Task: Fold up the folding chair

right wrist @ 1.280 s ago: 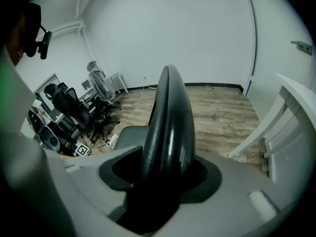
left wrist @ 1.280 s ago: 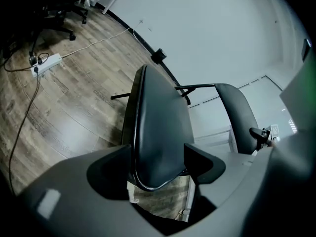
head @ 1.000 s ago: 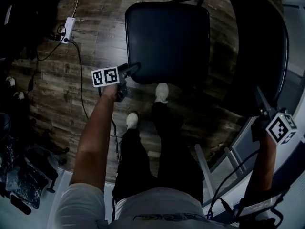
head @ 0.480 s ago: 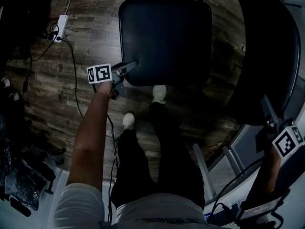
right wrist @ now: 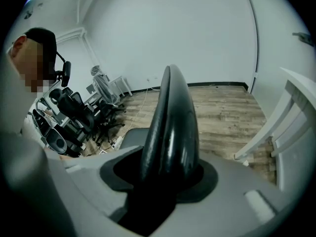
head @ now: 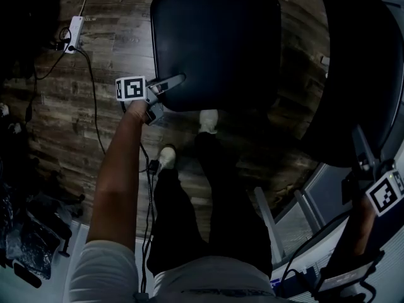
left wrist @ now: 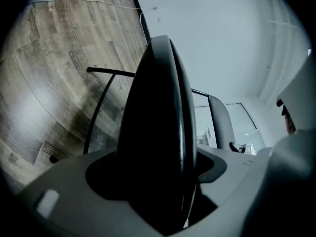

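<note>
In the head view, the folding chair (head: 252, 17) is seen standing on the wooden floor (head: 95, 125), toward the picture's top edge. Its black seat (head: 214, 49) is spread out flat and its dark backrest (head: 366, 87) rises at the right. The left gripper (head: 172, 83) is set at the seat's near left corner. The right gripper (head: 360, 137) is held up against the backrest's near edge at the lower right. A white power strip (head: 74, 29) and its cable lie on the floor at the upper left.

In the left gripper view, the seat is seen edge-on, wedged between the jaws and clamped by them. A thin frame tube (left wrist: 98, 107) shows beside it.

In the right gripper view, the backrest's glossy edge fills the gap between the jaws. They have just been closing and are seen gripping it. Office chairs (right wrist: 84, 115) are grouped on the floor beyond.
</note>
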